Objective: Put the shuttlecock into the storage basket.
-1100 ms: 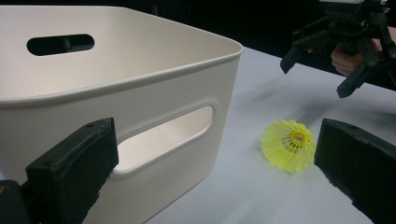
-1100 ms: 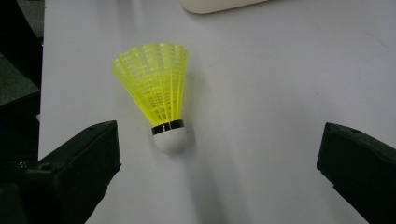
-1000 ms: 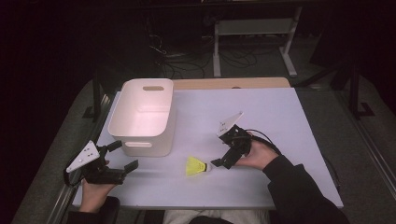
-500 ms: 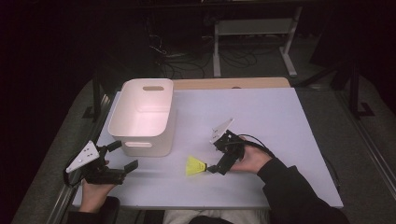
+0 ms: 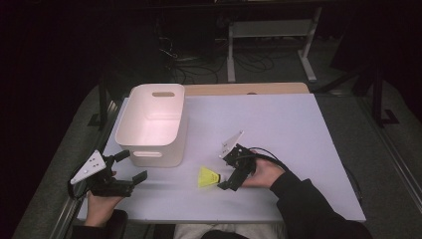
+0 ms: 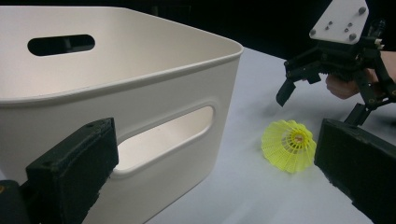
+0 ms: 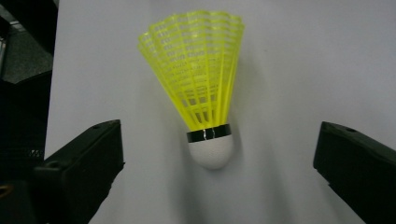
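A yellow plastic shuttlecock (image 5: 208,177) lies on its side on the white table (image 5: 278,119), near the front middle. In the right gripper view its skirt (image 7: 201,70) points away and its white cork (image 7: 211,150) faces the camera. My right gripper (image 5: 225,174) is open just to the right of it, and its two jaws (image 7: 218,140) stand wide on either side of the cork without touching it. My left gripper (image 5: 132,167) is open and empty at the front left, close to the white bin (image 5: 154,124). The left gripper view shows the shuttlecock (image 6: 287,145) and the right gripper (image 6: 320,105) beyond it.
The white plastic bin (image 6: 140,93) with handle slots is empty and stands at the table's left. A wooden strip (image 5: 244,88) runs along the far edge. Beyond it stand a metal frame (image 5: 268,45) and cables on a dark floor.
My right gripper has moved left and toward the front edge, closing in on the shuttlecock until its jaws flank the cork. The left gripper and the bin have not moved.
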Available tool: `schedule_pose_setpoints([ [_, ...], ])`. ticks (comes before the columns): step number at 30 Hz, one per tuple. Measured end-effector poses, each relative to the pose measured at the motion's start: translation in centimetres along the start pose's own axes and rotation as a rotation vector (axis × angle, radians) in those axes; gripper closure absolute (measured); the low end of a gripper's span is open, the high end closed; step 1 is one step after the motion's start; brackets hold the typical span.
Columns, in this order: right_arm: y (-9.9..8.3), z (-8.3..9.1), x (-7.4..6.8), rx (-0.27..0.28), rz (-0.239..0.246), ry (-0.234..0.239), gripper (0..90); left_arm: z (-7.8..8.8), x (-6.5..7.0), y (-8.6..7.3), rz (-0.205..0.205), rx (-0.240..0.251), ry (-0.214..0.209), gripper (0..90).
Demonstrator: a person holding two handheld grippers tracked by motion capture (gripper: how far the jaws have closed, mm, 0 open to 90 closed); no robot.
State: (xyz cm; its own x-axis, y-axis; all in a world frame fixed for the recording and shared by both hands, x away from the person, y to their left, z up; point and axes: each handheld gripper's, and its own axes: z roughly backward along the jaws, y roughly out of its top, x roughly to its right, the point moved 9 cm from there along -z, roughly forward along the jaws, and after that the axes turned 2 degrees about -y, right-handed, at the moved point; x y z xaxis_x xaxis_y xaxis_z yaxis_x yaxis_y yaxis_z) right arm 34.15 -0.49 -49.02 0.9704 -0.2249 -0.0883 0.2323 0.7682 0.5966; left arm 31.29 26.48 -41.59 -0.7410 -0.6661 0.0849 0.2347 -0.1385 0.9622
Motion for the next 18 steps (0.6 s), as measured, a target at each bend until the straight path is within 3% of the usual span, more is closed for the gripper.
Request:
schedule_pose_setpoints([
  [7, -0.23, -0.44, -0.28, -0.001, 0.014, 0.038, 13.1, 0.01, 0.01, 0.01, -0.001, 0.000, -0.001, 0.0],
  [18, -0.45, -0.61, -0.33, -0.009, 0.048, 0.053, 28.9, 0.01, 0.03, 0.01, 0.001, 0.001, -0.003, 0.0],
])
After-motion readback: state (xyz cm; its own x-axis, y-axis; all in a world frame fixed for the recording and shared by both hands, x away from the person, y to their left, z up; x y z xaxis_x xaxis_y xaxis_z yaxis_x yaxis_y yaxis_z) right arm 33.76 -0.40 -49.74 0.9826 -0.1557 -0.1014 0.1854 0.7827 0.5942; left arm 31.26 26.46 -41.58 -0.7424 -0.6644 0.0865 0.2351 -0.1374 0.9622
